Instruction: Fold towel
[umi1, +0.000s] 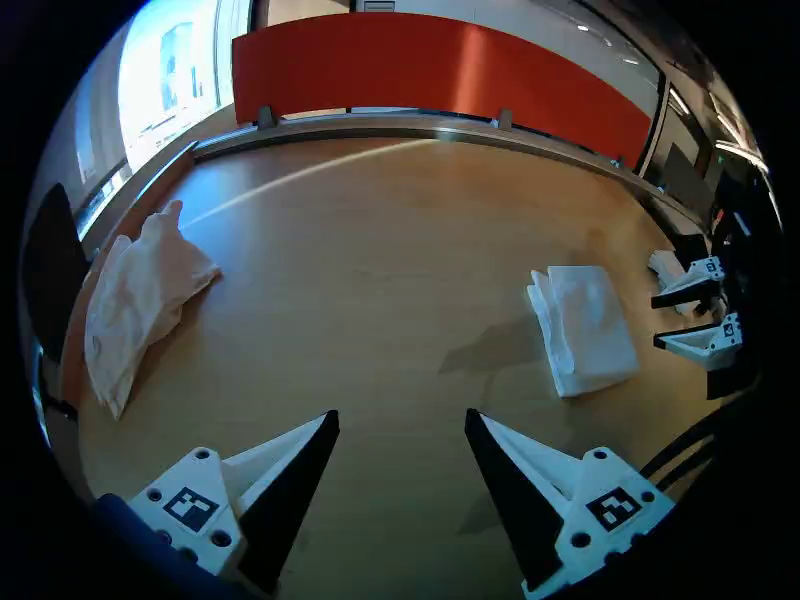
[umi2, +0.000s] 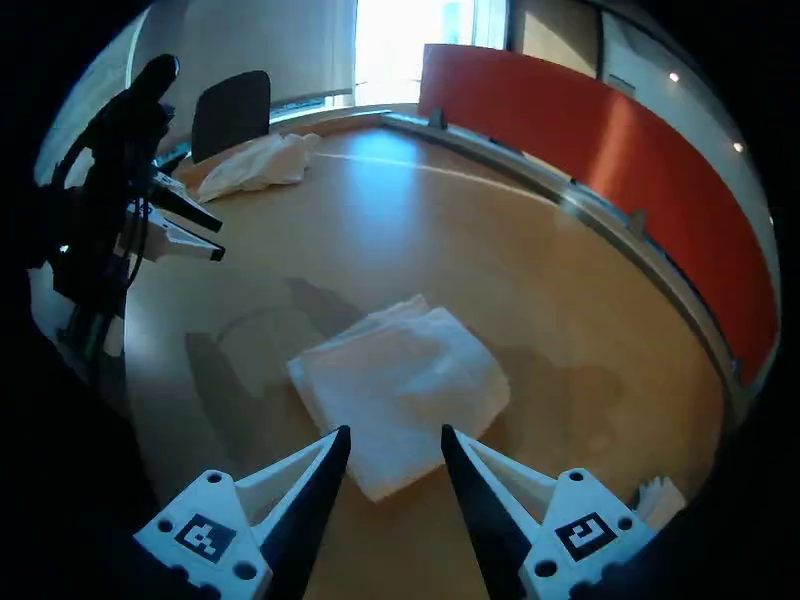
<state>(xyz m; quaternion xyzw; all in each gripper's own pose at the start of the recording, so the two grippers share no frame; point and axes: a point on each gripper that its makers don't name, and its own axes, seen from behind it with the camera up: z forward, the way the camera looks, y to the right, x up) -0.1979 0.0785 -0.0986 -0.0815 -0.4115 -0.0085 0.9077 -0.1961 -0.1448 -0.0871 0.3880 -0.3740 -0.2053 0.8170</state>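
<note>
A folded white towel (umi1: 585, 328) lies flat on the wooden table (umi1: 380, 260), to the right in the left gripper view. A crumpled white towel (umi1: 140, 295) lies in a heap at the table's left edge. My left gripper (umi1: 402, 430) hovers open over bare wood with nothing between its fingers. It appears again far left in the right gripper view (umi2: 212, 238). My right gripper (umi2: 394, 445) is open just above the near edge of the folded towel (umi2: 400, 385), holding nothing, and it shows at the far right (umi1: 700, 318). The crumpled towel (umi2: 258, 162) lies far back.
An orange partition (umi1: 440, 70) stands along a metal rail at the table's far edge. A dark chair (umi2: 230, 112) sits behind the crumpled towel, by bright windows. A small white scrap (umi2: 660, 497) lies near the table edge at lower right.
</note>
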